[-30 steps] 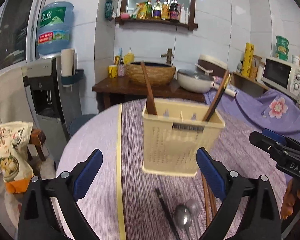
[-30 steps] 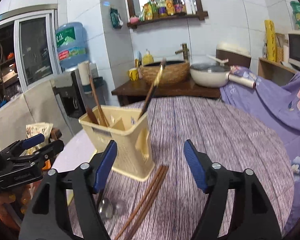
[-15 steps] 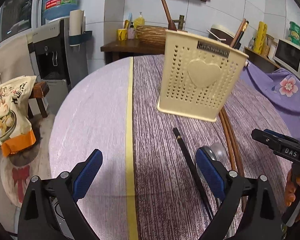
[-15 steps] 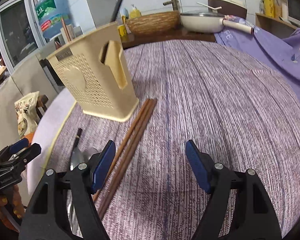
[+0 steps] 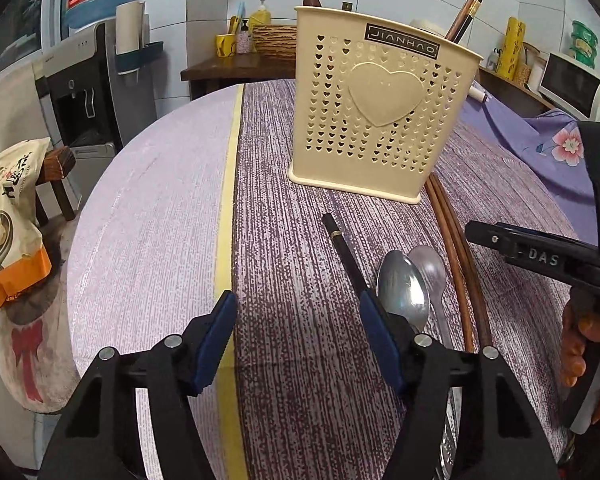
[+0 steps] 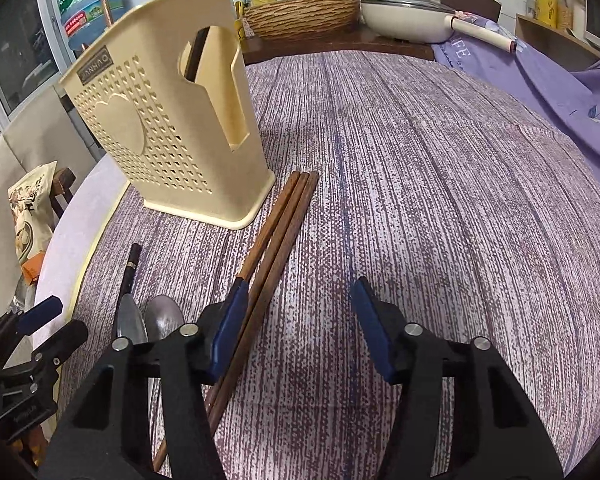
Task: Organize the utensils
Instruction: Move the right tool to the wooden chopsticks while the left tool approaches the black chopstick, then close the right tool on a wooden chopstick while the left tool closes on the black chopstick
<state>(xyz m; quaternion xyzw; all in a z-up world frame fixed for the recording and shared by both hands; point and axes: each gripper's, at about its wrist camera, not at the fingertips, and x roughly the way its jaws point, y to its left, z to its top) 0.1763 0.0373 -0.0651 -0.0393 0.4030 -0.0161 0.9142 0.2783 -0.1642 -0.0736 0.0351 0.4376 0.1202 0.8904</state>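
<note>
The left gripper (image 5: 296, 320) hangs over the striped cloth (image 5: 300, 208); its jaws are closing and only bare cloth lies between them. Just right of its right finger (image 5: 380, 336) lie a black chopstick (image 5: 342, 246), then two spoons (image 5: 404, 288) side by side, then brown chopsticks (image 6: 284, 224) running up to the corner of the cream holder (image 5: 376, 120), which stands upright behind them. The right gripper (image 6: 300, 320) is closing too, empty; its left finger (image 6: 228, 324) lies over the brown chopsticks.

One cream perforated plastic utensil holder (image 5: 380, 108) — two shiny metal spoons (image 5: 404, 292), three brown wooden chopsticks (image 6: 276, 232), one black chopstick (image 5: 346, 252) on tabletop.
</note>
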